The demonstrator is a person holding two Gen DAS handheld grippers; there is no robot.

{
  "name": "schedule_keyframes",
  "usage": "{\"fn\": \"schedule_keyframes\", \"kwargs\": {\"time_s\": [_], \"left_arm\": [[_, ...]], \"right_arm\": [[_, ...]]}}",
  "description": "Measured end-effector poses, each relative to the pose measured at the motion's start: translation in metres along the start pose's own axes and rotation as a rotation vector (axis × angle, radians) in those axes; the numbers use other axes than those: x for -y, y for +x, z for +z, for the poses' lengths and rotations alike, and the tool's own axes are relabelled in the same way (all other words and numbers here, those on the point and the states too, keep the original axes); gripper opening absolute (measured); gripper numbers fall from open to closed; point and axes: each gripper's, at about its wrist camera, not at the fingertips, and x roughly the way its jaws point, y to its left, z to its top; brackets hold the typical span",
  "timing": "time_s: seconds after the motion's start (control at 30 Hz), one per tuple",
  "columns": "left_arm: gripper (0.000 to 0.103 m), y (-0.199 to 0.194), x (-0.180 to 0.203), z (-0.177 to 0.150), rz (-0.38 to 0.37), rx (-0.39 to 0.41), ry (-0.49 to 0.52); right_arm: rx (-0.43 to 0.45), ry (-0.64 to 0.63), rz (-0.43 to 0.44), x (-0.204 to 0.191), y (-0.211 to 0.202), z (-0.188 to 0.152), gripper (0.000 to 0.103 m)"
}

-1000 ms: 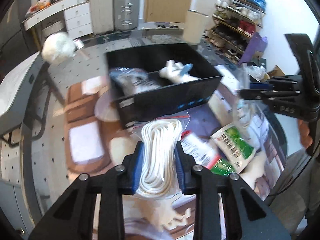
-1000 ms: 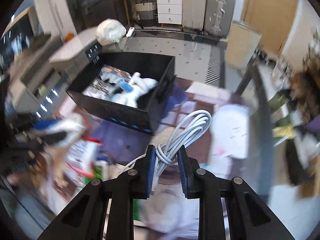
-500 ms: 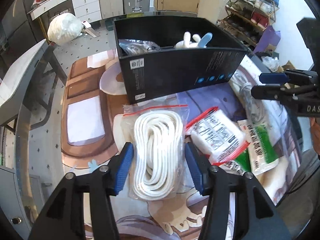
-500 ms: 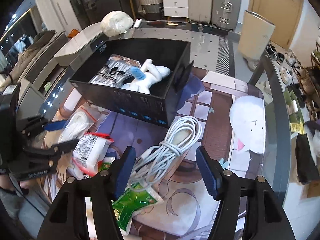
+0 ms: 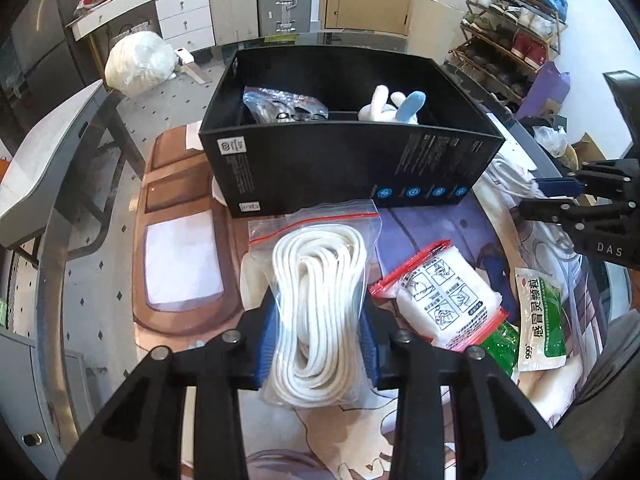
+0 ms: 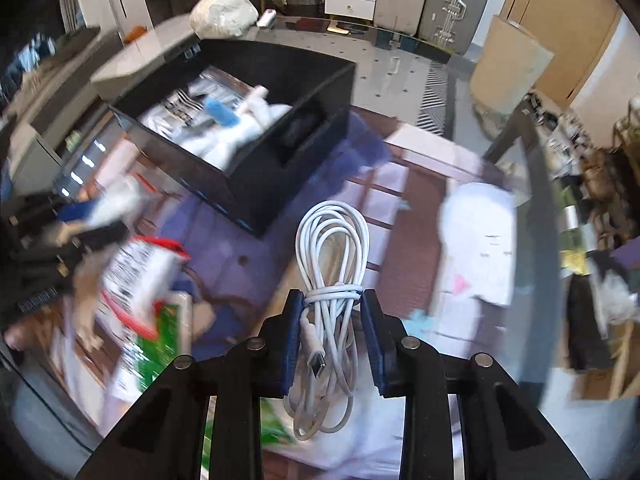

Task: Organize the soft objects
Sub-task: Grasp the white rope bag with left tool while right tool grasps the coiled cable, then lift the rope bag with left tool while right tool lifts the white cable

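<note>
Since 0.5 s ago both jaws closed: left gripper (image 5: 320, 340) clamps bagged rope (image 5: 320, 312), right gripper (image 6: 330, 336) clamps cable (image 6: 330, 280). Step: pickup. Next: carry both to box (image 5: 352, 160), 12 o'clock.

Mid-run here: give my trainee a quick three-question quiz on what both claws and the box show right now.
1. True or false: the left claw grips a clear zip bag of coiled white rope.
2. What does the right claw hold? A) green sachet B) bundled white USB cable C) plush toy
3. Which soft toy lies inside the black cardboard box?

Key: 1 true; 2 B; 3 the white plush toy with a blue ear.
</note>
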Motion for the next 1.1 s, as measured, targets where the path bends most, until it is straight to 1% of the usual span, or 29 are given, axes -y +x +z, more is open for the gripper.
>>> {"fn": "schedule_keyframes", "kwargs": {"time_s": [0.03, 0.07, 0.13, 0.17, 0.23, 0.3, 0.37, 0.43, 0.47, 0.5, 0.53, 0.57, 0.67, 0.73, 0.9, 1.1], "left_arm": [[0.038, 0.001, -0.001, 0.0, 0.002, -0.004, -0.004], [0.041, 0.002, -0.001, -0.001, 0.003, -0.013, -0.011], [0.044, 0.004, -0.002, -0.003, -0.009, -0.025, -0.023], [0.048, 0.006, -0.003, -0.004, -0.009, -0.033, -0.021], [0.055, 0.005, -0.002, -0.005, 0.0, -0.028, -0.013], [0.055, 0.006, -0.004, -0.006, 0.009, -0.029, -0.027], [0.055, 0.006, -0.005, -0.005, 0.002, -0.025, -0.032], [0.055, 0.007, -0.004, -0.004, 0.006, -0.028, -0.027], [0.055, 0.007, -0.004, -0.005, 0.007, -0.027, -0.028], [0.055, 0.007, -0.003, -0.005, 0.006, -0.027, -0.031], [0.053, 0.006, -0.002, -0.005, 0.008, -0.028, -0.028], [0.042, 0.007, -0.001, -0.005, 0.01, -0.032, -0.021], [0.034, 0.006, 0.004, -0.004, 0.027, -0.03, 0.012], [0.032, 0.004, 0.003, -0.002, 0.039, -0.022, 0.006], [0.032, -0.005, 0.002, -0.001, 0.019, 0.008, 0.012], [0.032, -0.026, 0.001, 0.004, -0.044, 0.087, 0.002]], "right_arm": [[-0.007, -0.015, -0.021, 0.0, 0.0, -0.002, 0.029], [-0.017, -0.026, -0.021, 0.001, 0.001, -0.005, 0.029], [-0.035, -0.032, 0.011, 0.0, 0.003, -0.007, 0.029], [-0.043, -0.024, 0.037, 0.0, 0.003, -0.007, 0.031], [-0.056, -0.009, 0.055, 0.0, 0.006, -0.009, 0.036], [-0.061, -0.002, 0.047, 0.0, 0.01, -0.01, 0.048], [-0.065, 0.0, 0.068, -0.002, 0.014, -0.01, 0.048], [-0.061, -0.002, 0.085, -0.005, 0.015, -0.011, 0.042], [-0.059, -0.012, 0.094, -0.008, 0.015, -0.011, 0.028], [-0.063, -0.026, 0.108, -0.013, 0.012, -0.009, 0.027], [-0.063, -0.036, 0.11, -0.016, 0.011, -0.009, 0.027], [-0.061, -0.043, 0.1, -0.02, 0.011, -0.01, 0.027], [-0.06, -0.039, 0.112, -0.021, 0.01, -0.01, 0.027], [-0.055, -0.029, 0.123, -0.021, 0.007, -0.01, 0.027], [-0.024, -0.014, 0.125, -0.017, -0.005, -0.012, 0.027], [0.071, 0.052, 0.116, 0.001, -0.029, -0.006, 0.027]]}}
